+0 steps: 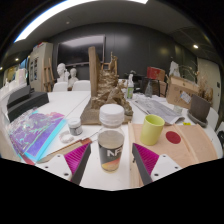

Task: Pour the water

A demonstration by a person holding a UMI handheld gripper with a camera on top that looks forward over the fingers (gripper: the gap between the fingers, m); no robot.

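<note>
Jaws stand open about the lidded jar (111,140) on the bench (190,150), gaps either side, yellow cup (151,128) just beside; closing off-centre could tip it and spill the water.

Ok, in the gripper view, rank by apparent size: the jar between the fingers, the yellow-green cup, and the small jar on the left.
1. Jar with white lid, though nearest the camera.
2. Yellow-green cup.
3. Small jar.

A white table (88,128) carries a lidded jar (111,144), yellow-green cup (151,129), and perhaps a colourful packet (38,133).
</note>
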